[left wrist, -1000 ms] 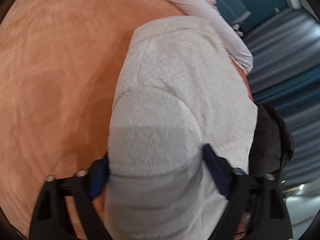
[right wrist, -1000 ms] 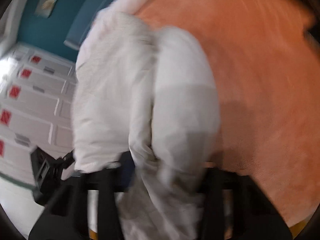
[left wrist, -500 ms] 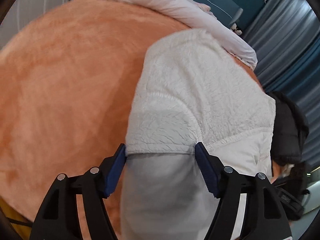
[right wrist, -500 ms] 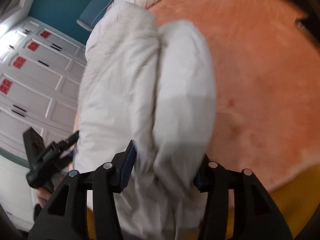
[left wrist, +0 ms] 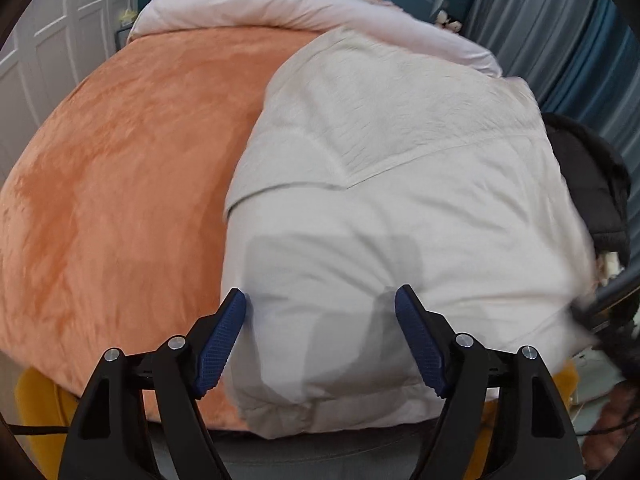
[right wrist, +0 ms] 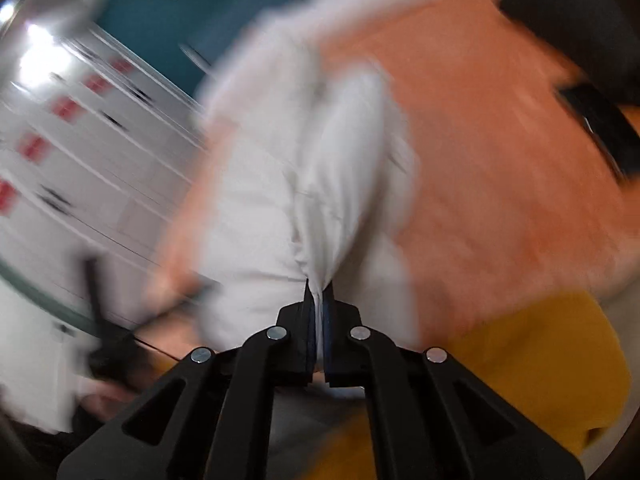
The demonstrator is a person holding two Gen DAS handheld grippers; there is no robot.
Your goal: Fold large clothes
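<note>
A large white fleece-lined jacket [left wrist: 400, 168] lies in a bundle on the orange bed cover [left wrist: 120, 184], its smooth side folded over near the bed's front edge. My left gripper [left wrist: 322, 312] hovers over that near fold with its jaws opening; the cloth lies under and between the blue pads [left wrist: 224, 332], which do not press on it. In the blurred right wrist view, my right gripper [right wrist: 318, 300] is shut on a thin pinch of the white jacket [right wrist: 344, 160], which rises in a taut ridge from the jaws.
A black padded garment [left wrist: 588, 184] lies right of the jacket. A pale duvet [left wrist: 280, 4] lines the bed's head. White wardrobe doors [left wrist: 48, 52] stand to the left, blue curtains [left wrist: 560, 20] to the right. A yellow sheet [right wrist: 540, 360] shows below the cover, and a flat dark object [right wrist: 600, 132] rests on it.
My left gripper has drawn back towards the bed's front edge and its pads have come off the folded cloth. My right gripper, open around the cloth before, has closed on a pinch of it.
</note>
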